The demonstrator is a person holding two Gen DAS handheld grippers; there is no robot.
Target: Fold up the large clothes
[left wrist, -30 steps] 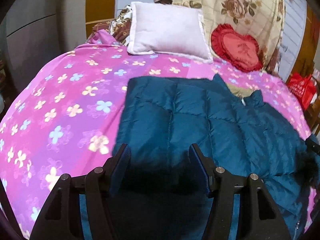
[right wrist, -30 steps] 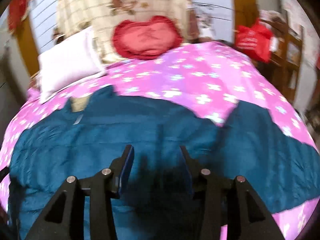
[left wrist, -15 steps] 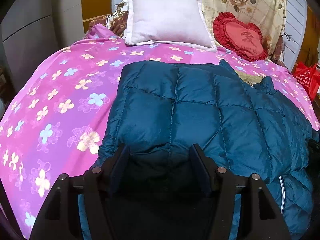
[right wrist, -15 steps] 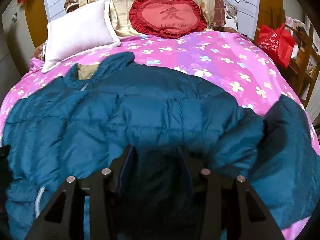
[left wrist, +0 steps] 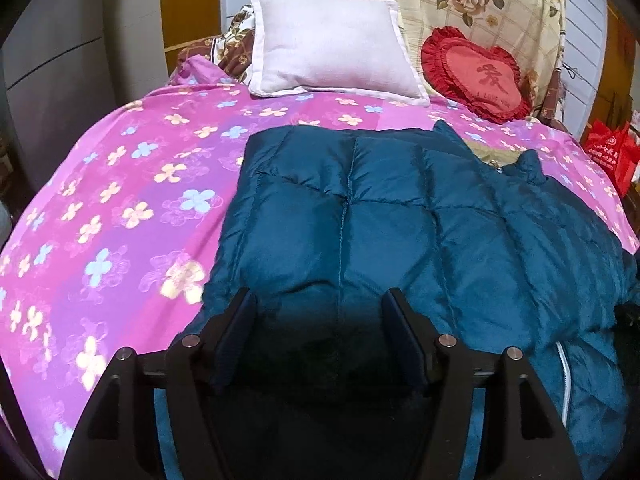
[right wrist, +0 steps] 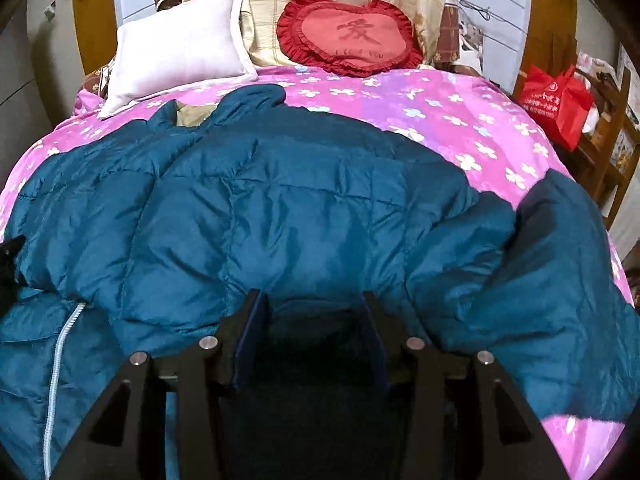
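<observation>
A teal quilted down jacket (left wrist: 360,220) lies spread on the pink flowered bed sheet (left wrist: 120,200), collar (right wrist: 256,98) toward the pillows. One sleeve (right wrist: 560,260) trails off to the right. My left gripper (left wrist: 319,308) hovers over the jacket's near left hem. Its jaws are opening and stand wide, with shadowed fabric lying between them, not pinched. My right gripper (right wrist: 312,304) is low at the near hem of the jacket (right wrist: 280,220). Puffy fabric fills the gap from pad to pad, and the jaws are just beginning to part.
At the head of the bed are a white pillow (left wrist: 328,48) and a red heart cushion (left wrist: 476,76). A red bag (right wrist: 556,100) sits on wooden furniture to the right of the bed. A grey cabinet (left wrist: 48,80) stands at the left.
The right gripper has sunk closer to the jacket, which now mounds up in front of it. The left gripper has hardly moved, and its fingers stand a little wider apart.
</observation>
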